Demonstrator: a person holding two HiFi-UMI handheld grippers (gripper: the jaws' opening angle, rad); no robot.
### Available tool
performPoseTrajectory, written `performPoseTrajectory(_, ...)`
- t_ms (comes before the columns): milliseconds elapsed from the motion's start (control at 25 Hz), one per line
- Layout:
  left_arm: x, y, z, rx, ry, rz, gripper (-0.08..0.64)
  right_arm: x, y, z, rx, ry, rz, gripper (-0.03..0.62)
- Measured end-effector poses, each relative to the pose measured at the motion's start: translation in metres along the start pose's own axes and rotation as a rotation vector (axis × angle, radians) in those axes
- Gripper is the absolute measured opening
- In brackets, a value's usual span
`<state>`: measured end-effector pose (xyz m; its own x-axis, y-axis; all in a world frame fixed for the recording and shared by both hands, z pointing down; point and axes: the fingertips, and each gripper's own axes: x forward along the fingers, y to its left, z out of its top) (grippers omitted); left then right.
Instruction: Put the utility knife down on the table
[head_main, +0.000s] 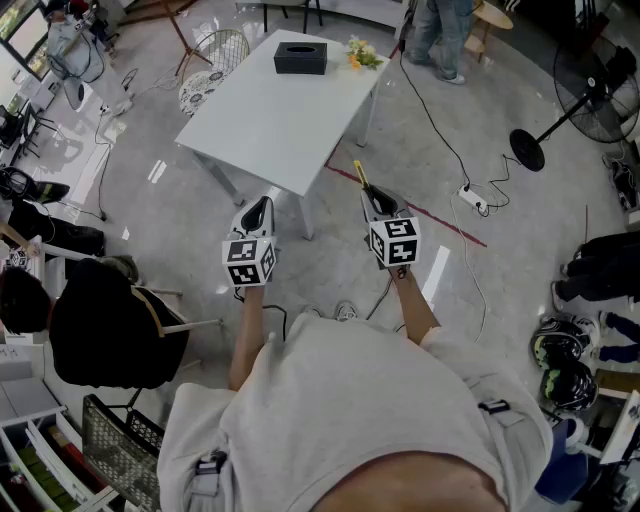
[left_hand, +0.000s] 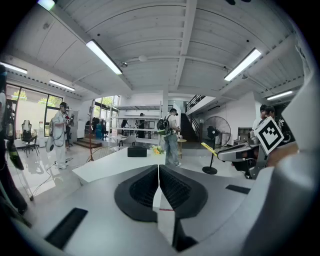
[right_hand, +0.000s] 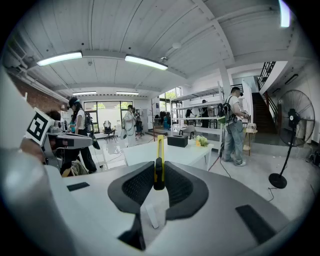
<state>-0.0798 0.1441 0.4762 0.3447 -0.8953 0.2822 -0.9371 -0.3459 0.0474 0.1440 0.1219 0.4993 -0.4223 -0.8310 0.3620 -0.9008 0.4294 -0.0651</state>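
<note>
A yellow utility knife stands clamped between the black pads of my right gripper, its blade end pointing forward toward the white table. In the head view the knife sticks out past my right gripper, just short of the white table's near corner and above the floor. My left gripper hovers beside it, level with the near table edge. Its jaws are shut with nothing between them. The left gripper view also catches the knife at the right.
A black tissue box and a small bunch of yellow flowers sit at the table's far end. A wire chair stands at the far left corner. Cables and a power strip lie on the floor right. A floor fan stands beyond.
</note>
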Motion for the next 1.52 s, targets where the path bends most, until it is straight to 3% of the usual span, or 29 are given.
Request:
performPoseTrajectory(840,0.017,-0.014,0.004,-0.003,0.002,0.015,0.023,0.002,-0.025,-0.005,0.013,0.010,0.005,0.080)
performPoseTrajectory(1520,0.050,-0.039,0.006,-0.001,0.010,0.050,0.023,0.015,-0.056,-0.012,-0.004,0.024,0.068,0.080)
